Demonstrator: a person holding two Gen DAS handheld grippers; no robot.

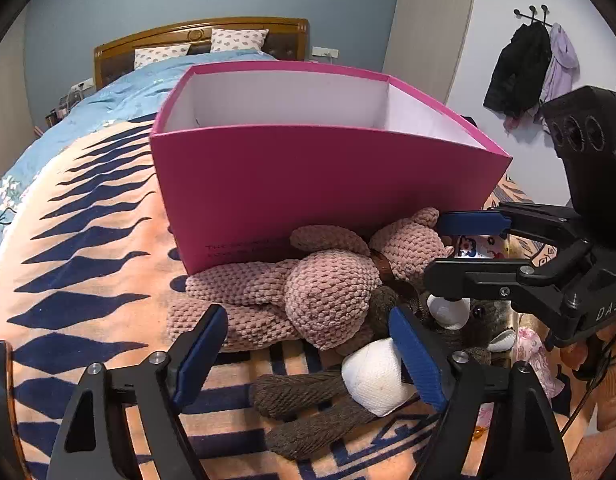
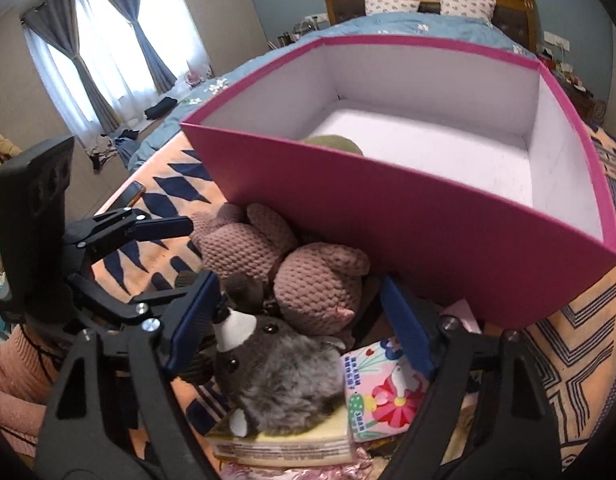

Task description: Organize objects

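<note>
Before you, two plush toys (image 1: pixel 308 292) lie against the box's (image 1: pixel 308 184) near wall, on the bed (image 1: pixel 87 220).

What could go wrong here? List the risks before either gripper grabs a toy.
1. The pink knitted plush lies against the pink box; pulling it could drag or tip the box.
2. The grey plush sits on a book beside a floral booklet; the right gripper might snag those.
3. The left gripper and right gripper work close together, so they may collide.

Pink box (image 2: pixel 448 216) open; plush bear (image 1: pixel 328 284) lies alongside.
</note>
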